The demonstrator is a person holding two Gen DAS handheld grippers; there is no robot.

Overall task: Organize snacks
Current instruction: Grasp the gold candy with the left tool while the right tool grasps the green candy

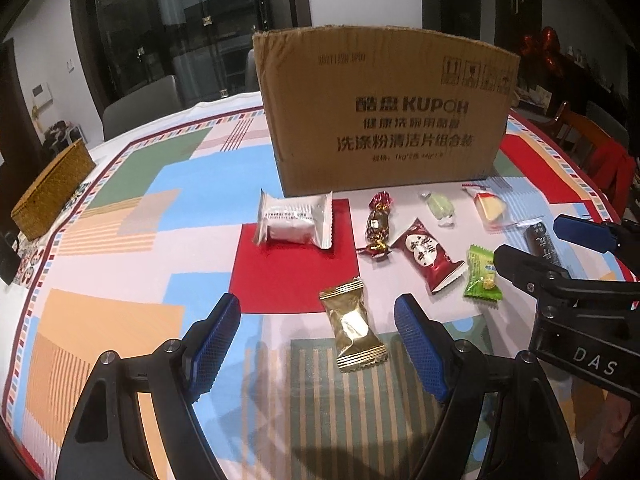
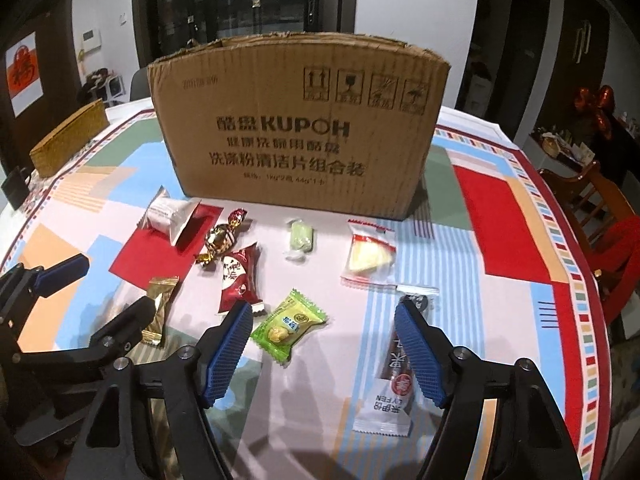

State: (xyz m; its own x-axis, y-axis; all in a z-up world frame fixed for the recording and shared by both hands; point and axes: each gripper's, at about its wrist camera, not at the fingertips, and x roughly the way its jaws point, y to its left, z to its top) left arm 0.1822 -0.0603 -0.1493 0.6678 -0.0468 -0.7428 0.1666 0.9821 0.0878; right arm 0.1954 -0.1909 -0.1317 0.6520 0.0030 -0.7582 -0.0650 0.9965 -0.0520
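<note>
Left wrist view: left tool [image 1: 316,344] spread wide, nothing clasped, blue pads either side of the gold packet [image 1: 354,330] lying on the counter [image 1: 120,264]; not touching it; risk judged here: foil crinkly and slick, likely to skid or pivot out if only one pad meets it first, or to be pinched at a crimped end and droop; cloth beneath could bunch if the tips dig in. Right tool [image 1: 560,246] seen at the right edge, also spread, close over the green packet [image 1: 482,278] and the dark stick [image 1: 538,240]; crowding between the two tools could mean a knock. Other snacks in front of the cardboard box [image 1: 384,112]: white packet [image 1: 294,220], red-and-gold twist candy [image 1: 376,226], red packet [image 1: 428,258], pale green sweet [image 1: 440,208], yellow wedge in a clear bag [image 1: 490,206]. Box printed "KUPOH" with Chinese lines below, handling symbols at top right; "DAS" on the right tool's body.

Right wrist view: right tool [image 2: 324,344] apart and empty, green packet [image 2: 288,326] just inside the left pad, long stick packet [image 2: 394,368] partly under the right pad; danger of trapping both together, or nudging the red packet [image 2: 238,280] nearby. Box wall tall; a drop short of the rim would spill back. Stick label reads roughly "LYFEN" upside down; green packet's characters too small to make out.
</note>
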